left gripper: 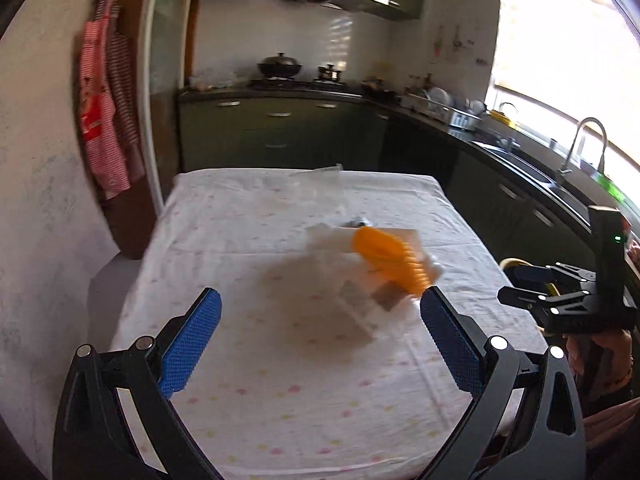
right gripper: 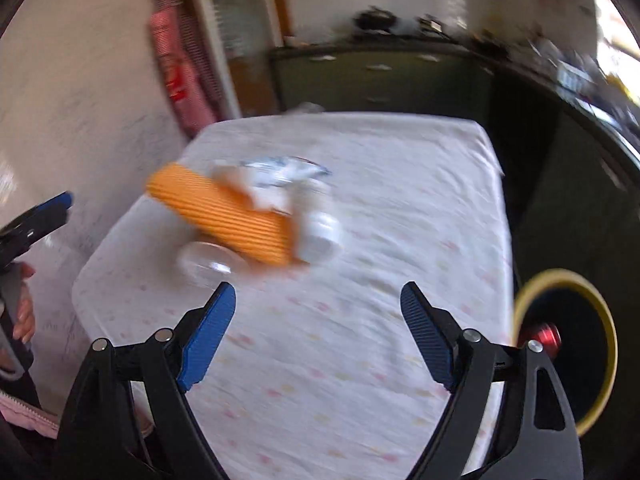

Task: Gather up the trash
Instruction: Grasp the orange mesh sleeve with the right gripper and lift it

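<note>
Right wrist view: both claws (right gripper: 318, 300) gape empty; approach the orange ribbed piece (right gripper: 224, 216) on the bench (right gripper: 400, 200) slowly, squarely.

One table under a white cloth with pastel dots (left gripper: 280, 380). On it, one heap of trash: one orange ribbed paper piece (right gripper: 224, 216), one white plastic bottle lying on its side (right gripper: 320, 236), one clear plastic cup (right gripper: 208, 262), one crumpled silver-blue wrapper (right gripper: 286, 168); blur hides any smaller bits. One yellow-rimmed black bin (right gripper: 600, 332) beside the table, one red can (right gripper: 546, 338) inside. Two striped aprons (left gripper: 108, 108) on the wall. Two pots on the stove (left gripper: 280, 65).
</note>
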{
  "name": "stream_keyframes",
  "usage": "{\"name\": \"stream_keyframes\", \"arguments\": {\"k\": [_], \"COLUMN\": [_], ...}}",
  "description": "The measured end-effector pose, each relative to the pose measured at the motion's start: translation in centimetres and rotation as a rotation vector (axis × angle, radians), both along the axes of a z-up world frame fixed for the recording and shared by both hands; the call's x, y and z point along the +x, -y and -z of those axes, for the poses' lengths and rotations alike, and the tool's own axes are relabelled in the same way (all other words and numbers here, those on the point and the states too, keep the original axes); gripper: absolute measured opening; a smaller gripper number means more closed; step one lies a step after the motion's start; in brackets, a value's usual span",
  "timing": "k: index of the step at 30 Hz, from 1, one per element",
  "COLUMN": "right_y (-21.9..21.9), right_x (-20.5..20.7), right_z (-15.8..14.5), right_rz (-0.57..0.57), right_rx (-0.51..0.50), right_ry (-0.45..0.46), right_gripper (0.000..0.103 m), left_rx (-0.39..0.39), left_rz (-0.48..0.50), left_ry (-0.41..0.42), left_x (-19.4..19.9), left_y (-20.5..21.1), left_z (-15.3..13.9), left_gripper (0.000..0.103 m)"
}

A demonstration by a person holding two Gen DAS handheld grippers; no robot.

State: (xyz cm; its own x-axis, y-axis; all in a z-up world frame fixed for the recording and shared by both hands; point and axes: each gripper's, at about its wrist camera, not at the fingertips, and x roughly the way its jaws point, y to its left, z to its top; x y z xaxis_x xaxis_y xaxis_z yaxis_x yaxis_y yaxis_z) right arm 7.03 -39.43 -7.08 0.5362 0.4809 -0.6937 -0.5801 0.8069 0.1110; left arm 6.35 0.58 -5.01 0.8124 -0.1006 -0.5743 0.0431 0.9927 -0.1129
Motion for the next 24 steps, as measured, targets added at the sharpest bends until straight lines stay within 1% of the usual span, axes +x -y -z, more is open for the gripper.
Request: {"name": "stream_keyframes", "arguments": {"k": [2, 4, 5, 8, 11, 14, 15, 16, 17, 18, 20, 24], "right_y": [-4.0, -6.3, -7.7, -10.5, -12.7, -13.3, -13.4, -13.5, -13.7, -13.7, -13.6, -12.3], "right_x": [-1.0, -1.6, -1.6, -0.9, 0.5, 1.5, 1.7, 2.0, 1.9, 1.8, 1.4, 0.5], "right_z": [-0.8, -1.3, -1.4, -1.4, -0.8, 0.2, 0.5, 0.7, 0.8, 0.7, 0.3, -1.4], "right_rz": [-0.083, -0.127, -0.150, -0.166, -0.158, -0.150, -0.145, -0.140, -0.138, -0.132, -0.126, -0.147], "right_rx": [-0.031, -0.054, -0.062, -0.097, -0.137, -0.158, -0.164, -0.169, -0.171, -0.175, -0.165, -0.083], "right_ry": [0.052, 0.073, 0.085, 0.109, 0.120, 0.110, 0.107, 0.103, 0.102, 0.107, 0.120, 0.102], "right_gripper": [0.080, 0.077, 0.073, 0.067, 0.062, 0.055, 0.046, 0.040, 0.025, 0.018, 0.015, 0.013], "left_rx": [-0.007, -0.039, -0.053, -0.091, -0.108, -0.119, -0.121, -0.123, -0.126, -0.130, -0.136, -0.131], "left_rz": [-0.022, -0.025, -0.023, -0.016, -0.010, -0.009, -0.011, -0.015, -0.018, -0.020, -0.024, -0.015], "left_ry": [0.003, -0.006, -0.011, -0.027, -0.038, -0.048, -0.051, -0.054, -0.060, -0.064, -0.074, -0.090], "left_x": [-0.4, -0.6, -0.4, -0.6, -0.9, -1.0, -1.0, -1.0, -0.9, -0.9, -0.8, -0.5], "left_y": [-0.9, -2.0, -2.0, -3.0, -3.2, -3.7, -3.8, -3.9, -4.0, -4.1, -4.2, -3.8], "left_z": [0.3, 0.8, 1.1, 1.9, 2.4, 3.0, 3.1, 3.3, 3.5, 3.6, 4.0, 4.6], "left_gripper": [0.098, 0.098, 0.098, 0.098, 0.098, 0.098, 0.098, 0.098, 0.098, 0.098, 0.098, 0.098]}}
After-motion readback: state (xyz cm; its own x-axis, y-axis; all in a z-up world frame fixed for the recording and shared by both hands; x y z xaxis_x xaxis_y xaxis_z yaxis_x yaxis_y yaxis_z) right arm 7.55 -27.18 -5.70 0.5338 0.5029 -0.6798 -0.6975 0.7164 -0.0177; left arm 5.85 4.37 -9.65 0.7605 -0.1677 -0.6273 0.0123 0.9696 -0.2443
